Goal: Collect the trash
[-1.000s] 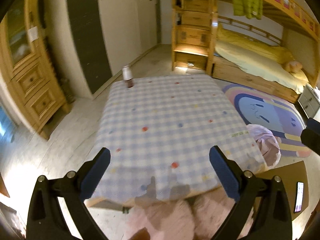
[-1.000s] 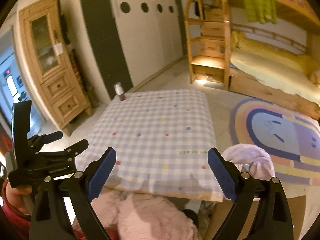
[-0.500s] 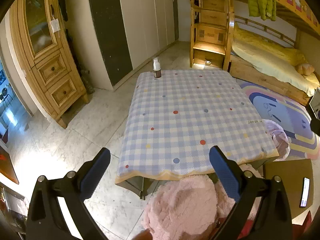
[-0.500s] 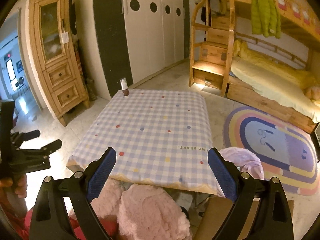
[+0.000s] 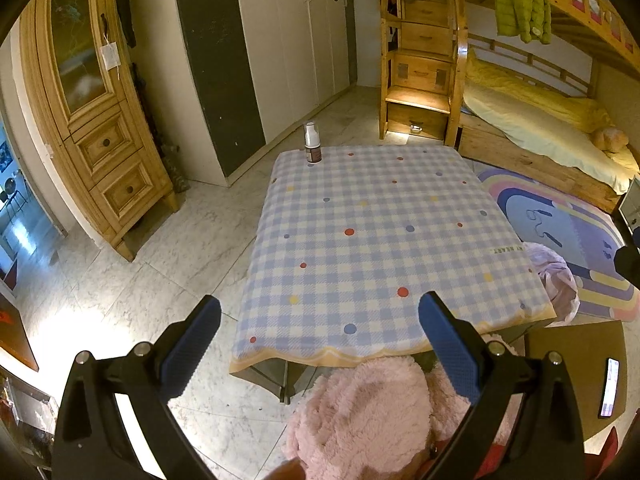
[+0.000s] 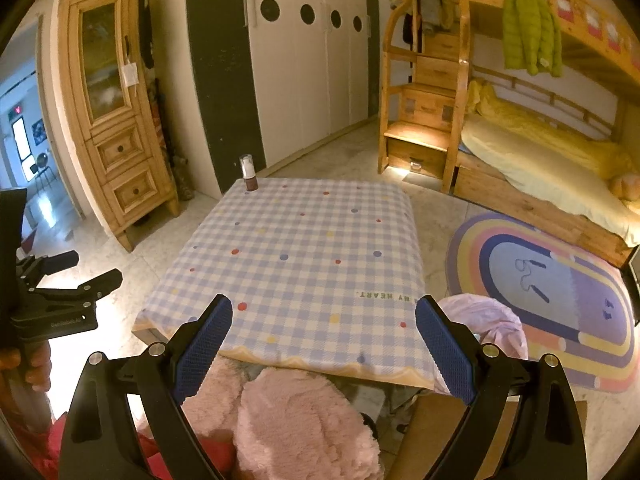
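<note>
A small bottle (image 5: 312, 147) with a white cap and brown body stands upright at the far left corner of a low table (image 5: 384, 240) covered with a blue checked cloth; it also shows in the right wrist view (image 6: 248, 173). A pale pink bag (image 5: 554, 280) sits on the floor at the table's right side, also in the right wrist view (image 6: 486, 326). My left gripper (image 5: 320, 344) is open and empty, held high before the table's near edge. My right gripper (image 6: 324, 344) is open and empty, likewise above the near edge.
A wooden cabinet (image 5: 92, 120) stands left, a white wardrobe (image 5: 288, 40) behind, a bunk bed (image 5: 540, 128) right. A rainbow rug (image 6: 548, 292) lies on the floor. A cardboard box with a phone (image 5: 608, 386) sits at bottom right. Pink fluffy slippers (image 6: 296, 420) are below.
Both grippers have risen and pulled back from the table, so more floor and the whole tabletop show. Both stay open.
</note>
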{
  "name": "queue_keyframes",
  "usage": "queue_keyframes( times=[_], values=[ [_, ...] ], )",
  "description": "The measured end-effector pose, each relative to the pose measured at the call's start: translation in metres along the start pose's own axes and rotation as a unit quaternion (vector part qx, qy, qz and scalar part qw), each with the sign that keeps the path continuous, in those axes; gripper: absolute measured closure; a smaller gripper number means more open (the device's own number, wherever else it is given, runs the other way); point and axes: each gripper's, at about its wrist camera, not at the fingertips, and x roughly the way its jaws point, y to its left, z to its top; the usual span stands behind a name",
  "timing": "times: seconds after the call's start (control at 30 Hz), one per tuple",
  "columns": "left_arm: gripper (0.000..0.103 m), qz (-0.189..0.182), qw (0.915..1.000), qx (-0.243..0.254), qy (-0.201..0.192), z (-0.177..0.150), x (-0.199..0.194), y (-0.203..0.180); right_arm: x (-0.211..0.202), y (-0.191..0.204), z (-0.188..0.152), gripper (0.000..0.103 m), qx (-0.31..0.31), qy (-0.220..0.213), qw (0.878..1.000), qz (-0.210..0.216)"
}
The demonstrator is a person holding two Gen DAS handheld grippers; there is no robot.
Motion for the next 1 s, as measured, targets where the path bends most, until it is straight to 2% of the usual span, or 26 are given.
queue_keyframes(
  times=[1.0],
  values=[
    [0.007,0.000,1.0000,0.000,0.001,0.0010,0.0015,0.0020,0.0016,-0.0031,-0.0014,0.011,0.003,0.002,1.000,0.001]
  ],
)
